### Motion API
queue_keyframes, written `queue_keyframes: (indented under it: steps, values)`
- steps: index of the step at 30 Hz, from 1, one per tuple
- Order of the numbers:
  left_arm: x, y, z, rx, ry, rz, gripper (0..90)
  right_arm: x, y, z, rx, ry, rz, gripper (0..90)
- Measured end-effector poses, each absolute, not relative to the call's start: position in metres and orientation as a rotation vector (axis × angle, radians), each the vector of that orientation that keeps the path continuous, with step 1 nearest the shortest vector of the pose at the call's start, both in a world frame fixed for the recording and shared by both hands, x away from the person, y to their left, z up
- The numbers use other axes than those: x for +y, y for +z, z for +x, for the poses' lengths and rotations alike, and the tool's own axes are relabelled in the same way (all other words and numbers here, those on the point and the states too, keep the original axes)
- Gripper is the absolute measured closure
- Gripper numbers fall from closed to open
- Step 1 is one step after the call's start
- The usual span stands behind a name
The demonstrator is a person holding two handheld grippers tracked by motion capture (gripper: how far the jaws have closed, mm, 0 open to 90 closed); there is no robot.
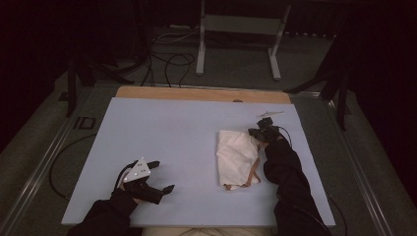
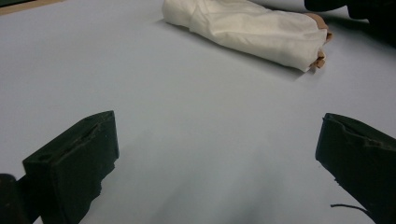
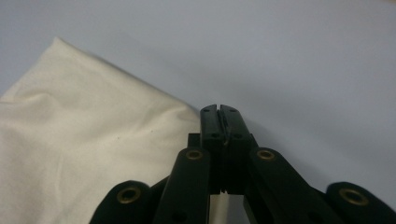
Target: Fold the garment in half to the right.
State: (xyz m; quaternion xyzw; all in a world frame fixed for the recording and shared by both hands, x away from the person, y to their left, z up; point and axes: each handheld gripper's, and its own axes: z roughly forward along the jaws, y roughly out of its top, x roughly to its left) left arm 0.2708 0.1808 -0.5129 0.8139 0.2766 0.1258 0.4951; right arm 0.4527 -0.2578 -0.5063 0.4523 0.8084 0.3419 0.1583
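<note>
A folded cream cloth (image 1: 236,157) lies right of the mat's centre, with a thin brown strap (image 1: 253,178) trailing from its near right edge. My right gripper (image 1: 257,132) rests at the cloth's far right corner. In the right gripper view its jaws (image 3: 219,112) are pressed flat together beside the cloth's (image 3: 84,140) edge; whether any fabric is pinched I cannot tell. My left gripper (image 1: 163,176) sits near the mat's front left, open and holding nothing. In the left gripper view the wide gap (image 2: 217,154) frames bare mat, with the cloth (image 2: 252,28) and strap end (image 2: 322,60) farther off.
A pale blue mat (image 1: 162,128) covers the table, with a wooden strip (image 1: 196,93) along its far edge. A small pale object (image 1: 271,114) lies just beyond the right gripper. A metal stand (image 1: 236,44) and cables (image 1: 167,61) sit on the floor behind.
</note>
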Motion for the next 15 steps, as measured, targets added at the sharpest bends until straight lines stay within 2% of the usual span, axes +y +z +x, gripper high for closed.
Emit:
queue_keyframes:
  steps: [6, 15]
  values:
    - [0.181, -0.513, 0.271, 0.672, 0.308, 1.969, 0.5, -0.259, -0.496, 0.454, 2.266, 0.982, 1.263, 90.0]
    - [0.182, -0.512, 0.271, 0.676, 0.31, 1.963, 0.5, -0.258, -0.515, 0.462, 2.296, 0.939, 1.311, 90.0]
